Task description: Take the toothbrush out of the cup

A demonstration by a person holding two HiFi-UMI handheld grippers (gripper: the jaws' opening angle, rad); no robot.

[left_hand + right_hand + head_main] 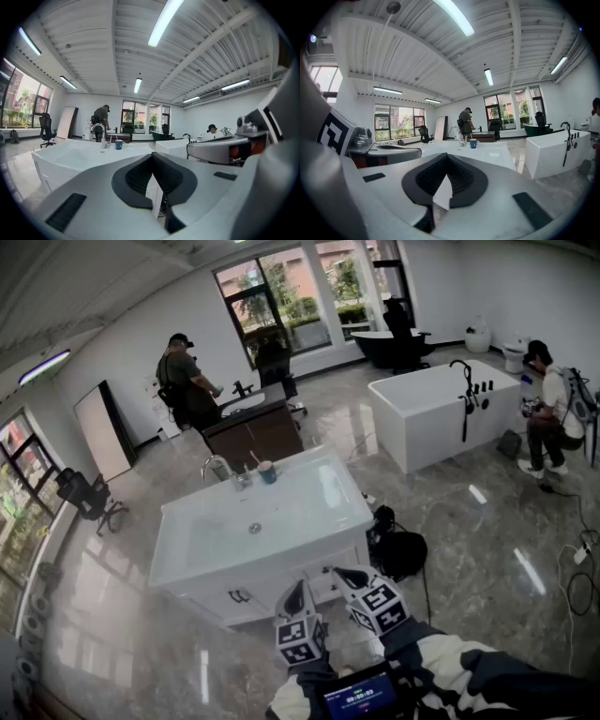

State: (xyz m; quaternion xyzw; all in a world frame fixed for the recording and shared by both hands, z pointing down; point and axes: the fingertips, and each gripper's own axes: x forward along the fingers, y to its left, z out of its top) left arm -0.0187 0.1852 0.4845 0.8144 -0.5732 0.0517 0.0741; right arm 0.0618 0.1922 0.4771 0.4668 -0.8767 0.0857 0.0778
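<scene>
The left gripper (298, 592) (153, 157) is held low at the near edge of the white counter (314, 512). Its fingers (136, 178) are pressed together at the tips with nothing between them. Close on its right is the right gripper (339, 573) (447, 157), whose fingers (426, 180) are likewise together and empty. Both point across the counter, tipped slightly downward.

Well ahead of both pairs of fingers, past the sunken basin (254, 528), the faucet (217, 465) stands at the far edge. Just to its right is the blue cup (268, 472) (119, 145) (474, 143), upright, with the toothbrush (256, 460) sticking out of it and leaning left. The cup is well apart from either gripper. Farther right of the fingers, a white bathtub (441, 413) stands on the floor.
</scene>
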